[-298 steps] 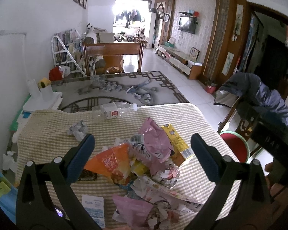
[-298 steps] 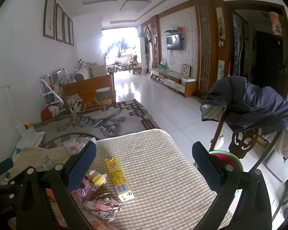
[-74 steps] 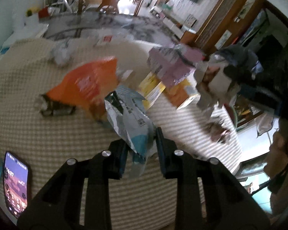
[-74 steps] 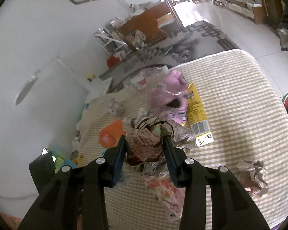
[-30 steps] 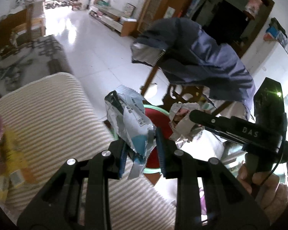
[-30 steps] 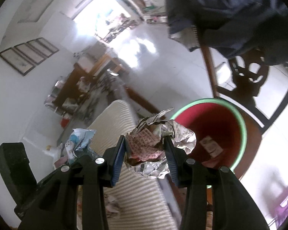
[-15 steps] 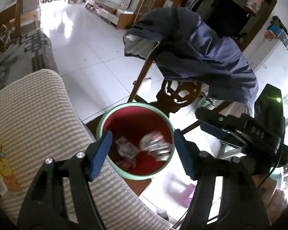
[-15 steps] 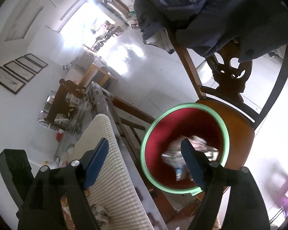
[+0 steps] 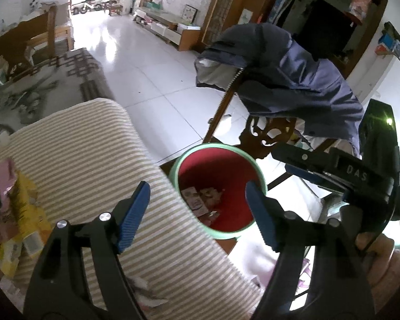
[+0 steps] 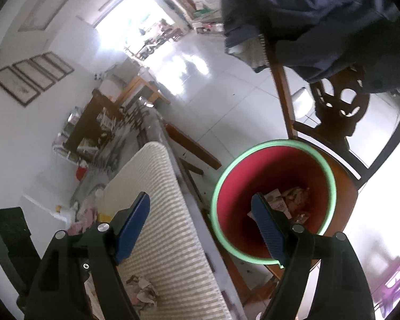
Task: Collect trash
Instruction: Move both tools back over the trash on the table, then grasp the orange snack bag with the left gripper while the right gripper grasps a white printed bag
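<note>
Flanking striped tablecloth point(image 9: 88, 160), bin point(image 9: 258, 178), white tiles point(image 9: 152, 80).

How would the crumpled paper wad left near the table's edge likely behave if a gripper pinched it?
The crumpled paper wad looks thin and loosely folded, so it would probably compress and feel light. Its ragged flaps suggest that bits might tear or shed. Lying on the striped tablecloth, it seems unlikely to roll, though a push could slide it.

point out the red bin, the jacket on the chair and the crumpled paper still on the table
red bin point(image 10: 330, 184): right wrist view, green rim.
jacket point(image 9: 293, 80): left wrist view, blue back panel.
crumpled paper point(image 10: 142, 292): right wrist view, middle of the wad.
</note>
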A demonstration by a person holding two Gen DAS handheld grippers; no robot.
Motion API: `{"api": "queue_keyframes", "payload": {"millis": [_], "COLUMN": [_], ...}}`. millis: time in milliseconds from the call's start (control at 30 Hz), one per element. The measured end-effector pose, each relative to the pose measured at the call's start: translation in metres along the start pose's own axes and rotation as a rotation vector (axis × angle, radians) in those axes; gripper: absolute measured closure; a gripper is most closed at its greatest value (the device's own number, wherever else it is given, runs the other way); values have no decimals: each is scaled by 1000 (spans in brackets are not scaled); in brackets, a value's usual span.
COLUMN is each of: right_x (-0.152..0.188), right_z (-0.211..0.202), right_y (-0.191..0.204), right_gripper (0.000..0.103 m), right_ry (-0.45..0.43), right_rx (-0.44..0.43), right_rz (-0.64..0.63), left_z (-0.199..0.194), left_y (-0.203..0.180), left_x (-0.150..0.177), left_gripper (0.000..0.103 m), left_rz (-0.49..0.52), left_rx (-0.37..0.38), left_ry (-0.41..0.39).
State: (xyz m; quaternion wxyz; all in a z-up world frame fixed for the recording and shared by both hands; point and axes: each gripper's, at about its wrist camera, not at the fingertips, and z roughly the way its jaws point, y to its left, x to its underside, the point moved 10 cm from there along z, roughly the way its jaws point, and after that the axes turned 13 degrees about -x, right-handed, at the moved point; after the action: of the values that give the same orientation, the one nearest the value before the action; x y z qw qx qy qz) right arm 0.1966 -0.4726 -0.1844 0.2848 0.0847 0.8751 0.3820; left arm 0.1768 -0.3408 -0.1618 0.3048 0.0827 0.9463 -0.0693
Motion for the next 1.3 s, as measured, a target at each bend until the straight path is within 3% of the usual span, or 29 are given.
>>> {"api": "queue_keyframes", "payload": {"millis": [367, 733, 900, 1000, 1100, 1300], "right_x": [52, 162, 200, 231, 264, 295], "right_z": [52, 119, 141, 156, 169, 181], "right_y": [72, 110, 156, 191, 215, 231], "right_gripper": [25, 22, 19, 14, 13, 13], "right_ry": [117, 363, 448, 538, 616, 664], "right_rx": [-7, 26, -36, -84, -106, -95], "right_rz": [-122, -140, -211, -306, -382, -419], "left_z": [-36, -78, -96, -101, -104, -94], "left_y": [103, 232, 294, 327, 352, 371], "left_x": [26, 98, 121, 129, 140, 168], "left_gripper": [31, 29, 29, 20, 19, 18], "left_rz": [-131, -302, -347, -330, -333, -473], "left_rx": [-73, -174, -247, -272, -323, -286], "left_ry": [-23, 36, 42, 64, 83, 136]}}
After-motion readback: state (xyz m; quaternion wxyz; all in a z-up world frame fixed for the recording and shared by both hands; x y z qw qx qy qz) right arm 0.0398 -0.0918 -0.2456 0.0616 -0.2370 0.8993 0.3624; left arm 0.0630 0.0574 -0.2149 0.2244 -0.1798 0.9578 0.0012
